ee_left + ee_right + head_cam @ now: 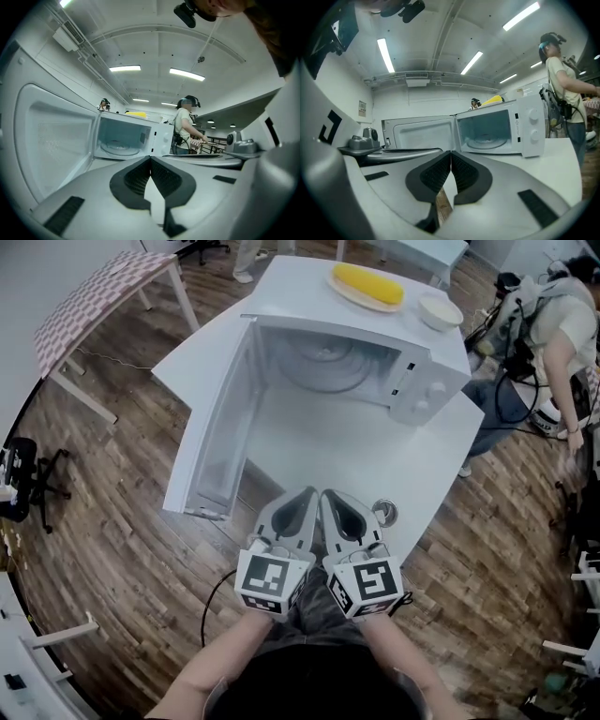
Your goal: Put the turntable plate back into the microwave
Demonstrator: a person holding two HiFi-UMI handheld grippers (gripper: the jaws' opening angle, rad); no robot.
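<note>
Glass plate point(323, 367) lies inside the open microwave point(427, 390), well ahead of my left hand-held gripper point(298, 507) and right hand-held gripper point(344, 512), both closed, empty. Judged: confirm it sits level, centred.

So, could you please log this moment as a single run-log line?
microwave: door open | glass plate: inside microwave | left gripper: shut, empty | right gripper: shut, empty
</note>
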